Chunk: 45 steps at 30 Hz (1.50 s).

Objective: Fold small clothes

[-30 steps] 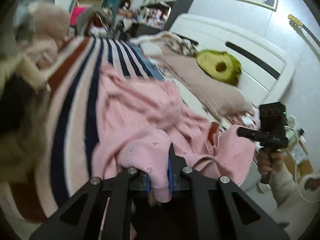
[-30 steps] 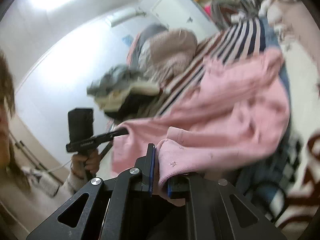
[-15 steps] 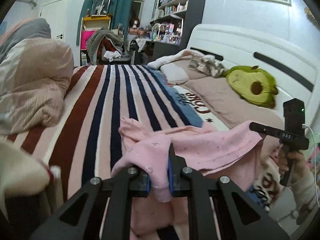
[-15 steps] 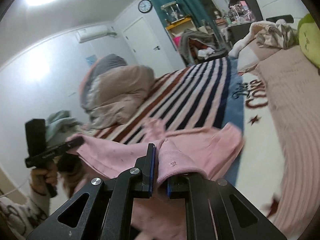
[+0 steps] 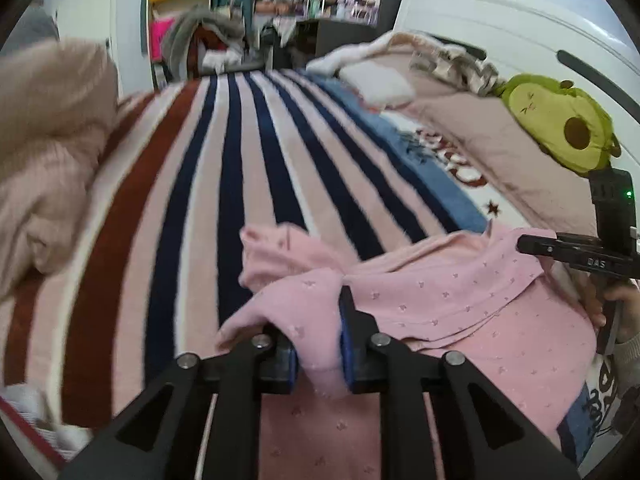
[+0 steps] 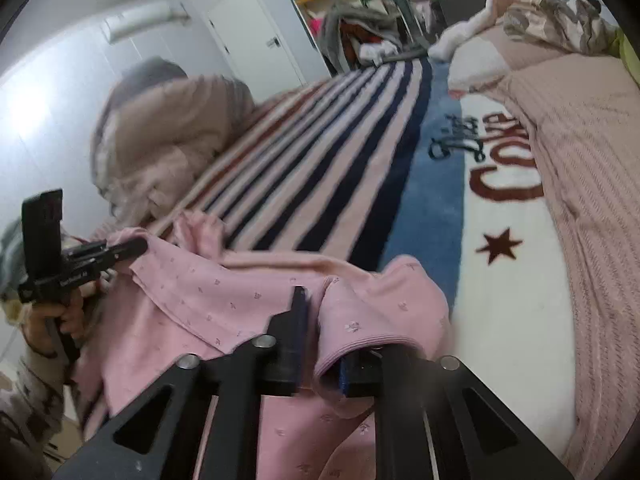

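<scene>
A small pink garment (image 5: 448, 300) with a tiny print hangs stretched between my two grippers over the near edge of the bed. My left gripper (image 5: 318, 344) is shut on one bunched corner of it. My right gripper (image 6: 320, 340) is shut on the other corner (image 6: 380, 312). In the left wrist view the right gripper (image 5: 576, 256) shows at the far right, clamped on the garment's edge. In the right wrist view the left gripper (image 6: 80, 264) shows at the left, also on the garment's edge. A sleeve (image 5: 276, 252) lies on the striped blanket.
The striped blanket (image 5: 224, 168) covers the bed ahead. A heaped beige duvet (image 5: 44, 152) lies on the left. A pink knit cover (image 6: 580, 128), a white pillow (image 5: 380, 84) and a green avocado plush (image 5: 560, 120) lie on the right. Cluttered shelves stand beyond the bed.
Both grippers have lowered the held pink garment towards the bed and drawn it out wider between them. The views have tilted from the ceiling and headboard down onto the blanket.
</scene>
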Motion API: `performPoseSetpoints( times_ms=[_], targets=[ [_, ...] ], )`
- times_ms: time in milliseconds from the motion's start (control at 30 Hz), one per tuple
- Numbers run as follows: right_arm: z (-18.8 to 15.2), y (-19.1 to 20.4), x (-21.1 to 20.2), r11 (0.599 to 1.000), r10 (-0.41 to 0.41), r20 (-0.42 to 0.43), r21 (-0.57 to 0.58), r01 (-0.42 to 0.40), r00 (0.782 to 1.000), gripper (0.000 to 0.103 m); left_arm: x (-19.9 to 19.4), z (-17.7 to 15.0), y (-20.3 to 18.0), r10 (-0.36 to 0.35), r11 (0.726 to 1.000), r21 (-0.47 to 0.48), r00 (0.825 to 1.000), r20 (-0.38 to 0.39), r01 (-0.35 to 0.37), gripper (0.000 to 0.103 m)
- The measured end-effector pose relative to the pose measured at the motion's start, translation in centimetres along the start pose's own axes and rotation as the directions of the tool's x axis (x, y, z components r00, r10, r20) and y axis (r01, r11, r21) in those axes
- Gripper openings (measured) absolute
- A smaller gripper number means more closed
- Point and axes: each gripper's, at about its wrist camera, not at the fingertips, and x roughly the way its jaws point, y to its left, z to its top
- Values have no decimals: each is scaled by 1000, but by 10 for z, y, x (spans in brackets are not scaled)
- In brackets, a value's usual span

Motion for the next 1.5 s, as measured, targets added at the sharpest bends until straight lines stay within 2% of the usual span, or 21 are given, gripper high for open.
performPoseSetpoints(
  times_ms=[33, 67, 100, 133, 167, 233, 300, 400, 467, 500, 533, 600, 667, 767, 867, 967, 1100, 1267, 1367, 1400, 1500],
  targets=[
    [0, 0, 3, 1000, -8, -12, -2, 8, 1000, 33, 7, -1, 2, -14, 1000, -9, 1000, -18, 14, 22],
    [-1, -1, 5, 1000, -11, -30, -5, 11, 999, 38, 11, -2, 2, -32, 999, -1, 999, -38, 32, 32],
    [-3, -2, 6, 1000, -10, -41, -5, 9, 999, 47, 10, -4, 0, -40, 999, 17, 998, -43, 41, 38],
    [-4, -1, 4, 1000, -14, -46, -6, 13, 999, 54, 4, -6, -3, -31, 999, 41, 999, -33, 32, 50],
    [-6, 1, -2, 1000, -26, -49, -16, 26, 998, 55, -4, -7, -6, -12, 998, 60, 1000, -10, 12, 62],
    [-8, 6, -12, 998, -50, -54, -40, 48, 997, 62, -29, -11, -8, 9, 997, 79, 999, 49, -13, 71],
    [-11, 12, -29, 994, -88, -52, -64, 85, 995, 65, -53, -14, -5, -3, 998, 70, 997, 78, -2, 71],
    [-16, 24, -54, 991, -106, -20, -90, 104, 994, 64, -75, -21, -9, -23, 997, 74, 995, 94, 16, 71],
    [-21, 42, -60, 988, -69, -23, -140, 65, 997, 47, -76, -26, -17, -61, 995, 79, 996, 71, 56, 71],
    [-22, 48, -59, 988, -51, -33, -150, 46, 998, 30, -73, -30, -21, -85, 993, 83, 995, 52, 80, 71],
    [-24, 56, -54, 987, -17, -52, -158, 8, 998, 20, -68, -33, -26, -100, 992, 84, 994, 31, 97, 71],
    [-31, 70, -35, 985, 43, -119, -163, -62, 992, 10, -51, -40, -35, -108, 990, 90, 994, -16, 109, 68],
    [-38, 81, -8, 978, 47, -199, -189, -85, 979, 9, -28, -44, -42, -107, 988, 102, 991, -78, 114, 52],
    [-41, 79, 26, 978, 7, -271, -200, -64, 962, 7, -1, -45, -47, -120, 985, 105, 980, -158, 137, 36],
    [-33, 67, 43, 980, -25, -287, -197, -34, 958, 6, 23, -41, -52, -67, 982, 160, 978, -199, 100, 36],
    [-24, 57, 52, 978, -60, -293, -207, -2, 954, 3, 34, -29, -50, -47, 982, 167, 978, -205, 83, 36],
    [-9, 50, 58, 973, -102, -256, -225, 43, 961, 2, 43, -9, -46, 17, 982, 186, 984, -175, 16, 36],
    [9, 43, 61, 964, -146, -185, -246, 98, 972, 4, 53, 14, -32, 30, 991, 131, 992, -123, -13, 36],
    [14, 35, 61, 954, -198, -137, -253, 159, 971, 4, 58, 21, -31, 63, 991, 127, 994, -91, -52, 36],
    [15, 32, 61, 951, -217, -121, -252, 181, 969, 8, 59, 22, -31, 72, 990, 127, 994, -84, -61, 36],
    [17, 20, 61, 949, -240, -99, -231, 212, 966, 7, 59, 25, -31, 70, 992, 115, 995, -73, -61, 43]
  ],
)
